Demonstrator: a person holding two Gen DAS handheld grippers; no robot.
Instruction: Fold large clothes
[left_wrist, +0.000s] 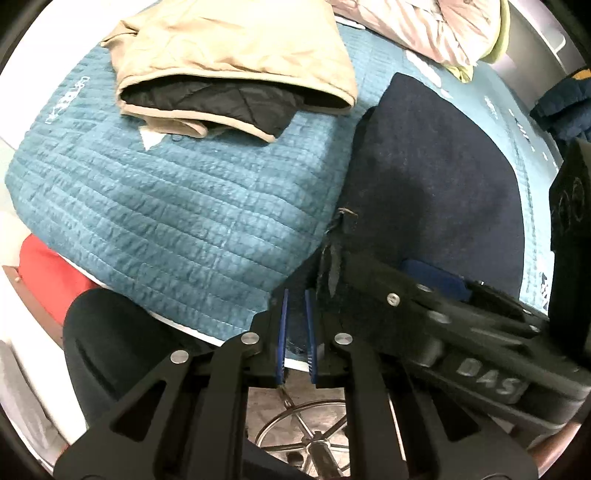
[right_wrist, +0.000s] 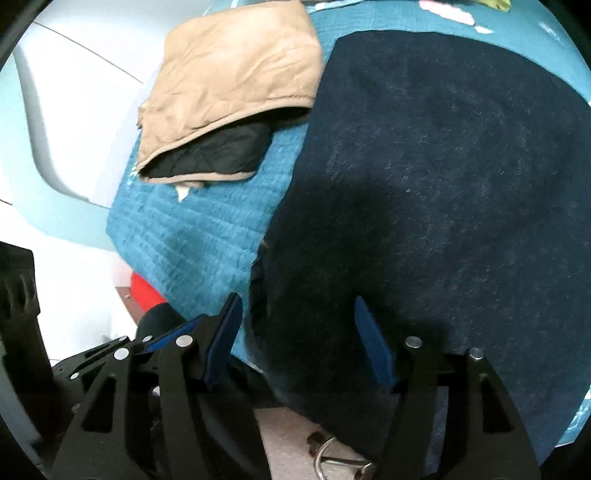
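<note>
1. Lying flat on the quilt (right_wrist: 192, 236), the navy garment (right_wrist: 443, 184) spreads ahead of the right gripper (right_wrist: 299, 343), whose fingers gape wide, holding nothing.
2. The left gripper (left_wrist: 295, 332) is nearly closed, empty, the garment's edge just right of its fingers.
3. A tan jacket (left_wrist: 236, 66) sits beyond.

Dark navy garment (right_wrist: 443, 177) flat on teal quilt (right_wrist: 192, 236), beside folded tan jacket (right_wrist: 236, 74)
</note>
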